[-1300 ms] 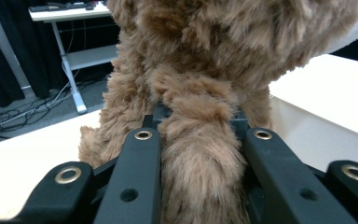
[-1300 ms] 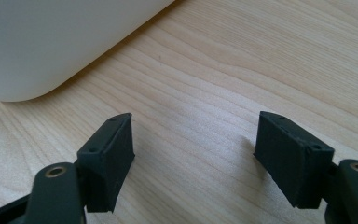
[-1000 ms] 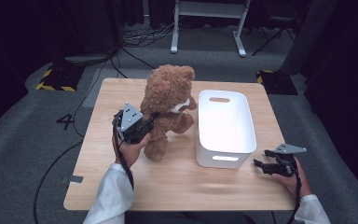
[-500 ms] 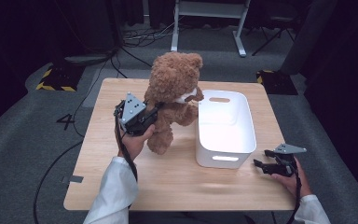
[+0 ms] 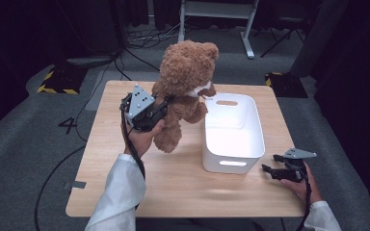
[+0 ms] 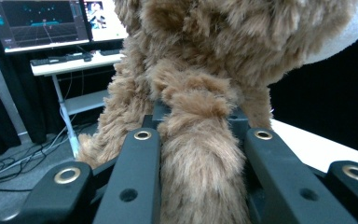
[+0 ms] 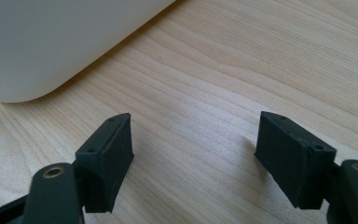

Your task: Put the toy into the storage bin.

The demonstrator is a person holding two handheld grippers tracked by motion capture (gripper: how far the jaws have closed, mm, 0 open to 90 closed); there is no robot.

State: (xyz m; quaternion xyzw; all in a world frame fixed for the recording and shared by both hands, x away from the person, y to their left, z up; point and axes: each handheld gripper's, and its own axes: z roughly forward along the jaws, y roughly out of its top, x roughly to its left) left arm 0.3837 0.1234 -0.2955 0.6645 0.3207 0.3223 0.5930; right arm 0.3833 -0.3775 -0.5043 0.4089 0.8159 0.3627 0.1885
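Note:
A brown plush teddy bear [image 5: 185, 79] hangs upright above the wooden table [image 5: 125, 192], left of a white plastic bin [image 5: 231, 162]. My left gripper [image 5: 163, 105] is shut on one of the bear's limbs. In the left gripper view the furry limb [image 6: 200, 177] runs between the two black jaws, which press on it from both sides. The bear's feet hang clear of the tabletop. My right gripper [image 5: 269, 171] rests low by the bin's front right corner. Its jaws stand open [image 7: 193, 140] over bare wood, with nothing between them.
The bin [image 7: 51, 42] is empty and stands on the right half of the table [image 7: 242, 70]. Cables and a white desk frame [image 5: 217, 9] lie on the floor beyond the far edge. Monitors on a desk [image 6: 51, 28] appear behind the bear.
My left gripper has lifted the bear off the table and carried it a little toward the bin. The right gripper has stayed where it was.

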